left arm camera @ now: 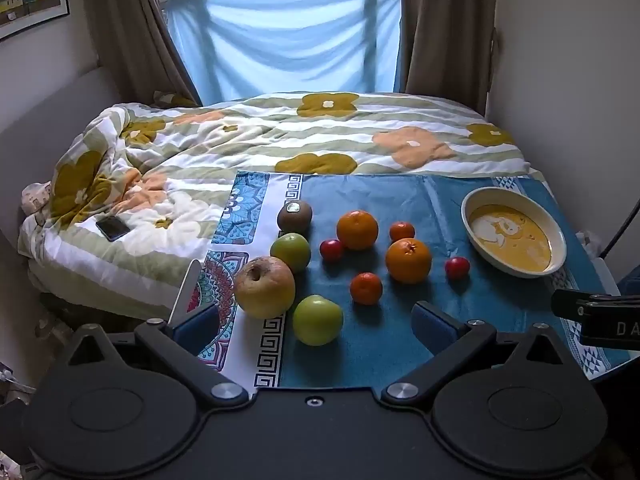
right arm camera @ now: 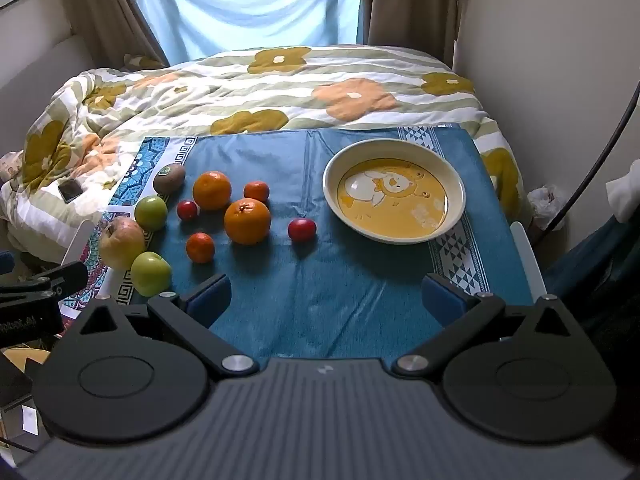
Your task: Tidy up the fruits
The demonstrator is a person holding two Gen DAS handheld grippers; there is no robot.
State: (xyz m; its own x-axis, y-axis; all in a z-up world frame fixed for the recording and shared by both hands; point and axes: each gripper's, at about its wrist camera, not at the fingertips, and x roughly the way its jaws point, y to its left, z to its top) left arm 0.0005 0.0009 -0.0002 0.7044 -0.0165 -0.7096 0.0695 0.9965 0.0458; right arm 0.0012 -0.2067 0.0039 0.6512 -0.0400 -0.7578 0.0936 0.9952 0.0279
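On the blue cloth (left arm camera: 380, 344), fruits (left arm camera: 408, 260) lie beyond both wide-open, empty hand-held grippers (left arm camera: 316, 324).

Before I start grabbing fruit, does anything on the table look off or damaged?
Only the big yellow apple at the cloth's left edge: the skin round its stem is wrinkled and browned, as if past its best. Nothing is spilled; the bowl sits level and holds no fruit.

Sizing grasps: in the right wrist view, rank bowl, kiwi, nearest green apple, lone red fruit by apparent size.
1. bowl
2. nearest green apple
3. kiwi, though it sits farther back, so the order with the apple is unsure
4. lone red fruit
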